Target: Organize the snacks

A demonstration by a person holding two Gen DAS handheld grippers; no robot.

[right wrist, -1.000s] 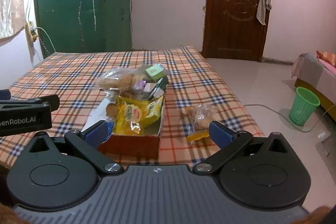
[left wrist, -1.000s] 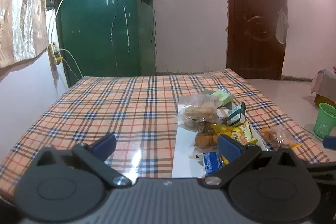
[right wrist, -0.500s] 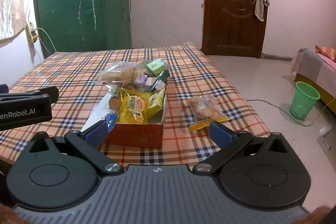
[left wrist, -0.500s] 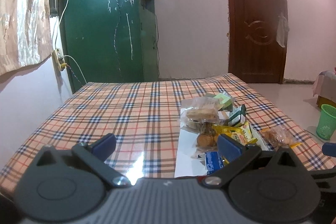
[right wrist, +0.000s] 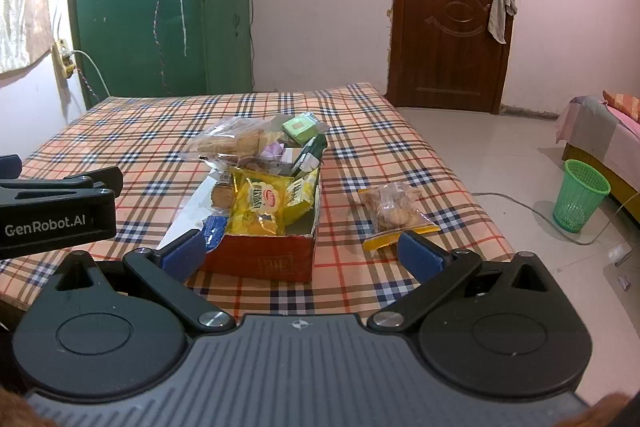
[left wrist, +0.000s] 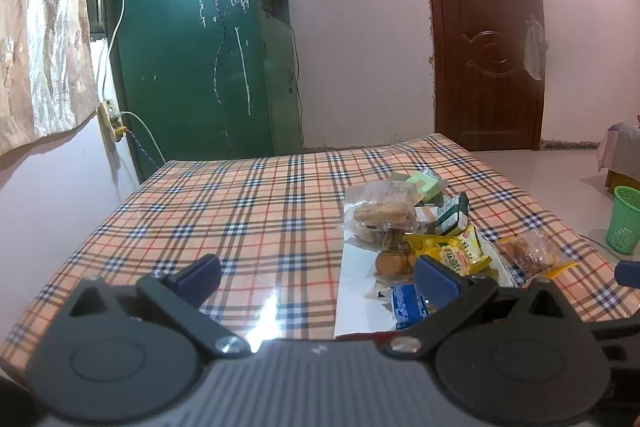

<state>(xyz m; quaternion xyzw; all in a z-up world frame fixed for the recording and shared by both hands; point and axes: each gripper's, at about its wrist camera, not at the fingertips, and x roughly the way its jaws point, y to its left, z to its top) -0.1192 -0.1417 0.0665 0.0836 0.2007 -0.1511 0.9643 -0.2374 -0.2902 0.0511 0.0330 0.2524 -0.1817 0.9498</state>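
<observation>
A red cardboard box (right wrist: 276, 259) full of snacks sits on the plaid table (right wrist: 132, 131); its white side shows in the left wrist view (left wrist: 356, 291). It holds yellow packets (right wrist: 260, 205), a clear bag of biscuits (right wrist: 232, 143), a green box (right wrist: 301, 127) and a blue packet (left wrist: 408, 305). A clear bag of cookies (right wrist: 394, 213) lies on the table right of the box, also seen in the left wrist view (left wrist: 528, 255). My left gripper (left wrist: 316, 277) is open and empty, left of the box. My right gripper (right wrist: 302, 251) is open and empty, in front of the box.
A green cabinet (left wrist: 200, 59) stands behind the table, a brown door (right wrist: 448, 7) to its right. A green waste basket (right wrist: 580, 195) stands on the tiled floor right of the table, beside a bed (right wrist: 600, 131). The left gripper's body (right wrist: 56, 211) shows at the right view's left edge.
Both grippers have pulled back and risen a little from the table; the box and the cookie bag now look farther away. Both stay open. No snack has moved.
</observation>
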